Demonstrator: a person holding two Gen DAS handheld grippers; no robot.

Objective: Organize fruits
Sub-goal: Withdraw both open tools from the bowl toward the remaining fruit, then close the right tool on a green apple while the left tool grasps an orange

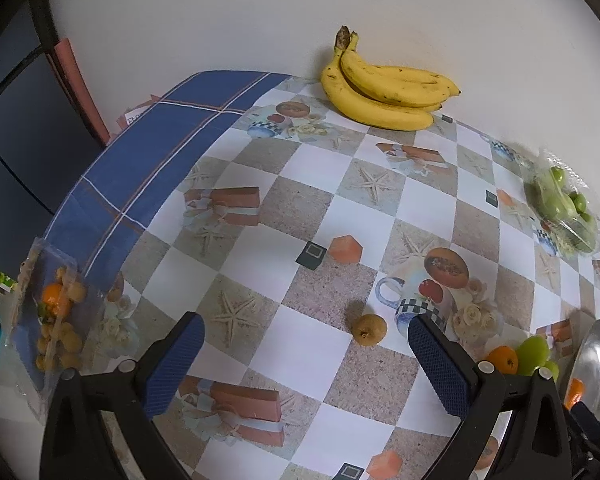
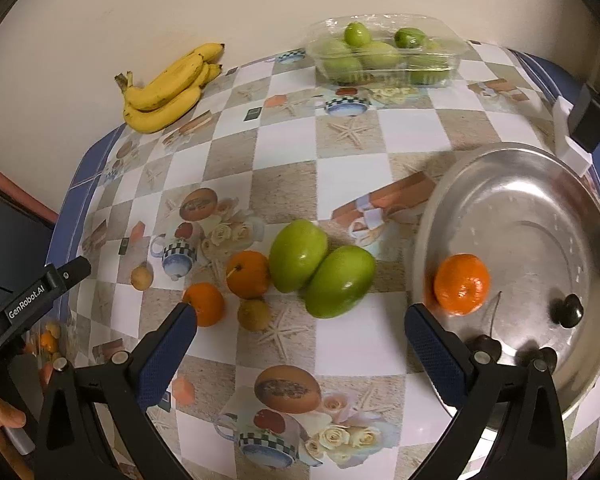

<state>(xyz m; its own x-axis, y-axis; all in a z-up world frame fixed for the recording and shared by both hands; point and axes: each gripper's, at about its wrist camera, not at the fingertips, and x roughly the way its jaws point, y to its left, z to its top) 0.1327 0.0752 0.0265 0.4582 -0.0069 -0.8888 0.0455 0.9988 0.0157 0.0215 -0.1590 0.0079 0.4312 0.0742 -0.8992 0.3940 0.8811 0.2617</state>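
Note:
In the right wrist view a steel tray (image 2: pixel 512 184) at the right holds one tangerine (image 2: pixel 462 284). Two green fruits (image 2: pixel 320 268), two more tangerines (image 2: pixel 248 274) and two small brown fruits (image 2: pixel 254 314) lie loose on the checked tablecloth. My right gripper (image 2: pixel 300 332) is open and empty just in front of them. My left gripper (image 1: pixel 306 354) is open and empty over the cloth, close to a small brown fruit (image 1: pixel 369 330). The left gripper also shows at the left edge of the right wrist view (image 2: pixel 32 300).
A bunch of bananas (image 1: pixel 384 88) lies by the back wall, also in the right wrist view (image 2: pixel 168 88). A clear tub of green fruits (image 2: pixel 384 54) stands at the back. A clear bag of small orange and brown fruits (image 1: pixel 56 316) lies at the table's left edge.

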